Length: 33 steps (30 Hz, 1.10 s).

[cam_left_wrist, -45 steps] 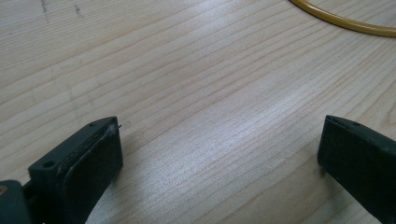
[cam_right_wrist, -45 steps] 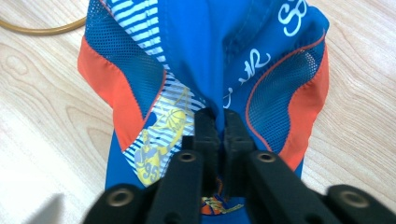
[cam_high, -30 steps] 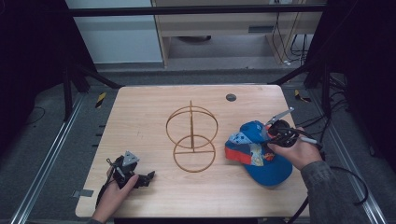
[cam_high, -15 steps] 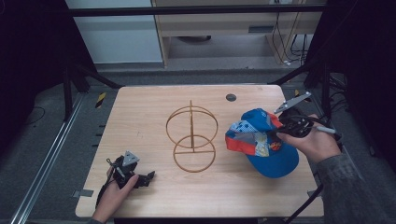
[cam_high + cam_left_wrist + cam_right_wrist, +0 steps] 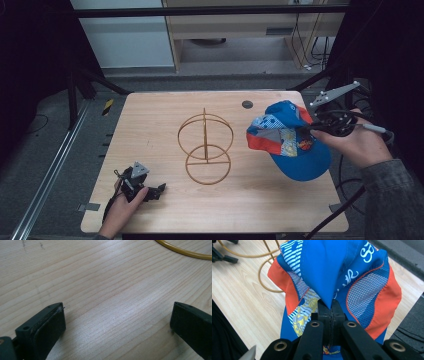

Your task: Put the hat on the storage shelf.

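right gripper point(image 5: 331, 308): jaws clamped on blue cap point(image 5: 295, 142) fabric, cap lifted just right of gold wire stand point(image 5: 205, 147) | left gripper point(image 5: 159, 189): jaws wide apart, empty, resting on wooden table point(image 5: 150, 125) near-left of stand | stand: upright, mid-table

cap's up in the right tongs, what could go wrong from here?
1. The right tongs pinch just a small fold of the cap's fabric, so it may slip out.
2. The cap hangs close beside the thin wire stand; a swing could snag or tip it.
3. The left tongs rest open on the table, far off, so nothing steadies the stand.
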{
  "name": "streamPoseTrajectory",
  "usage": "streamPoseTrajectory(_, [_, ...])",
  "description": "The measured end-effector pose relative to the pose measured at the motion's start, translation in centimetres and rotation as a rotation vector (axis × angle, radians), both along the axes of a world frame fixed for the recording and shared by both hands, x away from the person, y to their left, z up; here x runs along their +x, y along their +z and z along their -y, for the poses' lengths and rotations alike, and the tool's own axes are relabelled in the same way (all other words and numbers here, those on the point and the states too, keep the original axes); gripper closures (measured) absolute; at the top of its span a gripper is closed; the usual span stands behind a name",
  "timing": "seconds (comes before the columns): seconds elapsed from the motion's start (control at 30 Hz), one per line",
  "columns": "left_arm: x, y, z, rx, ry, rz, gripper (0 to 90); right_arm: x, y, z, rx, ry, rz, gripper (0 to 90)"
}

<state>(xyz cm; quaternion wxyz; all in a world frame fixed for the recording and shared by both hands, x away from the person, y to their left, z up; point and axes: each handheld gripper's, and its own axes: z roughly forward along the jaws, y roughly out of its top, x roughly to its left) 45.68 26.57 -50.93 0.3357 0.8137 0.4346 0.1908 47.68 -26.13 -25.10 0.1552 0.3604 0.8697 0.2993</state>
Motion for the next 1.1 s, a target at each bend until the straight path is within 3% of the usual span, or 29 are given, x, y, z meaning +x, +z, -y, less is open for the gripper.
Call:
streamPoseTrajectory(0.6, [0.0,0.0,0.0,-0.001,0.001,0.003,0.0,-1.0,4.7,-1.2,0.025,0.048,0.082,90.0])
streamPoseTrajectory(0.87, [0.0,0.0,0.0,-0.001,0.001,0.002,0.0,-0.8,6.5,-2.8,0.038,0.078,0.117,90.0])
streamPoseTrajectory(1.1, [0.0,0.0,0.0,0.0,0.0,-0.001,0.0,-0.3,7.7,-5.4,0.029,0.125,0.13,90.0])
